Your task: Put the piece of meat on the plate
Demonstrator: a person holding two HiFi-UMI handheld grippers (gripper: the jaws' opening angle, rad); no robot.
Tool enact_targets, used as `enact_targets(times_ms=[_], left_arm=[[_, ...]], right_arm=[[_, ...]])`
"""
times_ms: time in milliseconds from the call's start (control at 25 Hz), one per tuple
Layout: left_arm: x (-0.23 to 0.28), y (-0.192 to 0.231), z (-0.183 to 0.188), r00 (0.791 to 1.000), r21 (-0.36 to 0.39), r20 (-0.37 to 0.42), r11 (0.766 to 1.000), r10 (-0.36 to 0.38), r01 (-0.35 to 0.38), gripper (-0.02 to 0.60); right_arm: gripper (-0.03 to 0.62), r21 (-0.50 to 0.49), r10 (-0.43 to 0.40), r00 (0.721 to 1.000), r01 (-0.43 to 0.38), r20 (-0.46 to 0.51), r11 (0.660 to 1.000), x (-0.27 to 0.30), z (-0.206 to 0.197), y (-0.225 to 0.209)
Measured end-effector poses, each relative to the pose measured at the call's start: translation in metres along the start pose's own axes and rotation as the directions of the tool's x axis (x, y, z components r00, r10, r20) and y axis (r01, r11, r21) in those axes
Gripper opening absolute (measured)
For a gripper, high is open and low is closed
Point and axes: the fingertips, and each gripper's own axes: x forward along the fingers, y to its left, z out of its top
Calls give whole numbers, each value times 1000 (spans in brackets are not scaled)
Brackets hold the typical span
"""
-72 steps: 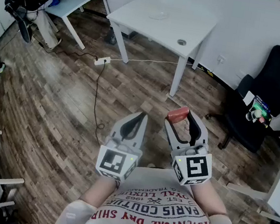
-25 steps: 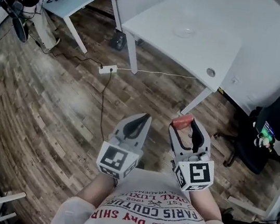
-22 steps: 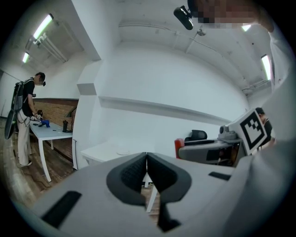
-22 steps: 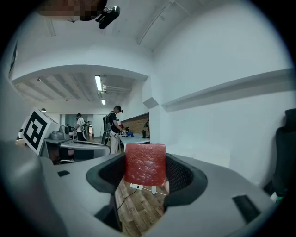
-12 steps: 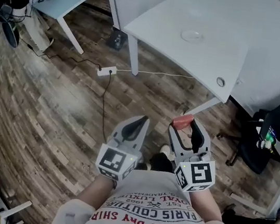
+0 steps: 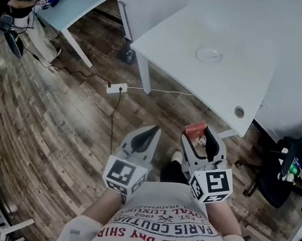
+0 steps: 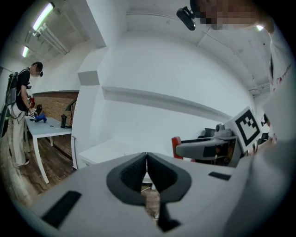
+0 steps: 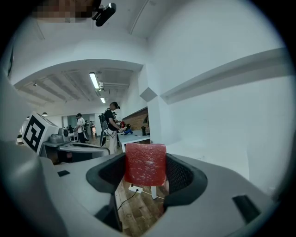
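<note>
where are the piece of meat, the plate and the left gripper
piece of meat (image 8: 145, 164), right gripper view, middle of its red front face
plate (image 6: 209, 55), head view, bare middle of the dish
left gripper (image 6: 154, 130), head view, where its shut fingertips meet

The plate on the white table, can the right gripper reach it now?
Likely yes: nothing stands between the right gripper, shut on the meat, and the plate on the table, though it is not close.

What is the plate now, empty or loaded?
Empty: the round pale plate looks bare; the red meat block sits clamped in the right gripper.
</note>
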Motion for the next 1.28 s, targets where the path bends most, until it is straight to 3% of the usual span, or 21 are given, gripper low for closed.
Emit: enact_targets(times_ms=[320,640,920,1080,1280], left_arm=[[118,8,51,998,36,46,999,37,-39,6],[223,0,53,1000,30,9,999,16,-16,6],[268,19,61,1000,27,-25,1000,12,-11,6],[297,30,57,998,34,-44,999,-41,42,6],[337,65,65,991,33,-53,992,-120,122,6]], right_arm=[[279,-38,32,999,-31,33,999,52,38,-110],[279,-3,4,1000,-4,3,1000,88,35,-216],[279,57,-5,1000,6,-24,998,115,31,-252],[279,73,-52,998,54,-32,996,134,27,-266],[279,27,-131,991,132,-42,991,170,33,-277]])
